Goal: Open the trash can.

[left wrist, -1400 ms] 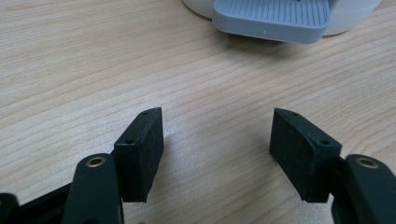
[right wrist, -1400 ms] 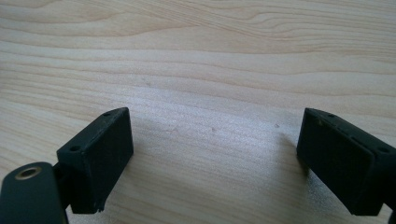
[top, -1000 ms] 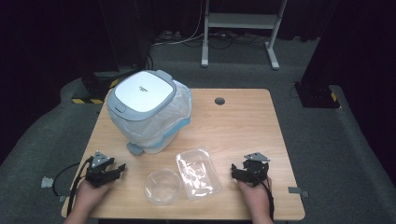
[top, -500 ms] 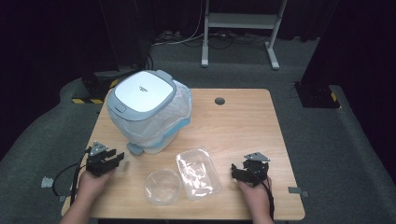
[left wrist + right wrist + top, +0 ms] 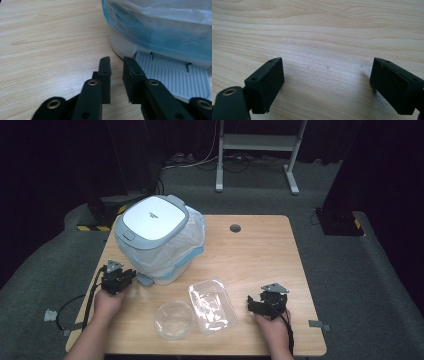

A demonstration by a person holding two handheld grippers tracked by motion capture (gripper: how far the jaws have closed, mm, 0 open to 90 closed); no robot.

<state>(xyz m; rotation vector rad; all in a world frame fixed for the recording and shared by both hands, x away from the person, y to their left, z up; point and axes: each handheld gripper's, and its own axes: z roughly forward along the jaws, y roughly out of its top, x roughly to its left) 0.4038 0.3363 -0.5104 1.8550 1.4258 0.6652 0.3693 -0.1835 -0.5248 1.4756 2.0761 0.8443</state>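
A grey pedal bin (image 5: 152,220) with a white lid shut and a clear bag liner (image 5: 192,242) stands at the table's back left. Its ribbed foot pedal (image 5: 145,280) sticks out at the front. My left gripper (image 5: 119,279) sits on the table just left of that pedal. In the left gripper view its jaws (image 5: 116,61) stand only a narrow gap apart, empty, with their tips beside the pedal (image 5: 172,75) and the bin's base (image 5: 125,46). My right gripper (image 5: 265,304) rests at the front right, open wide (image 5: 327,72) over bare wood.
A clear plastic tray (image 5: 212,305) and a clear round bowl (image 5: 174,319) lie side by side at the front middle, between my two hands. The wooden table (image 5: 260,250) has a cable hole (image 5: 235,228) at the back. Dark floor and a metal stand surround it.
My left gripper has moved forward from the front edge, up to the bin's pedal. The right gripper has stayed where it was.
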